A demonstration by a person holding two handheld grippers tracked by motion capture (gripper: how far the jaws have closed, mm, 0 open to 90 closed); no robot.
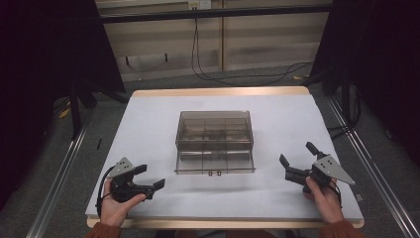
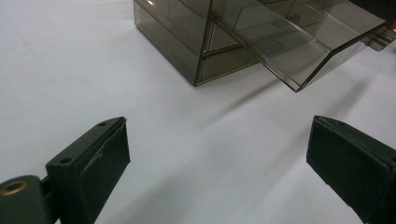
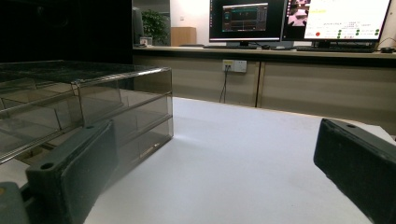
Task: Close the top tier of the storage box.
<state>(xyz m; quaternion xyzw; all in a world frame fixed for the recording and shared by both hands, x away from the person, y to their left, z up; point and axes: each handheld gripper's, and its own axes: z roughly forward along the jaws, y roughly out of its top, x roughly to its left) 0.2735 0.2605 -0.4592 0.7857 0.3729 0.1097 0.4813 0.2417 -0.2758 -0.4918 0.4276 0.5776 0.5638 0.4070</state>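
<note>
A smoky clear plastic organiser box (image 1: 214, 134) with inner dividers sits in the middle of the white table top (image 1: 148, 124). Its lid (image 1: 215, 163) is swung open toward the near edge and slopes down. In the left gripper view the box (image 2: 187, 42) and its sloping lid (image 2: 289, 46) lie ahead at the upper right. The right gripper view has the box (image 3: 93, 107) at its left. My left gripper (image 1: 149, 178) is open near the front left, empty. My right gripper (image 1: 297, 154) is open near the front right, empty.
The white table top (image 3: 243, 154) ends at a wooden rim (image 1: 218, 91) at the far side. Black frames and cables stand on the floor beyond. Monitors (image 3: 299, 18) on a desk show far behind in the right gripper view.
</note>
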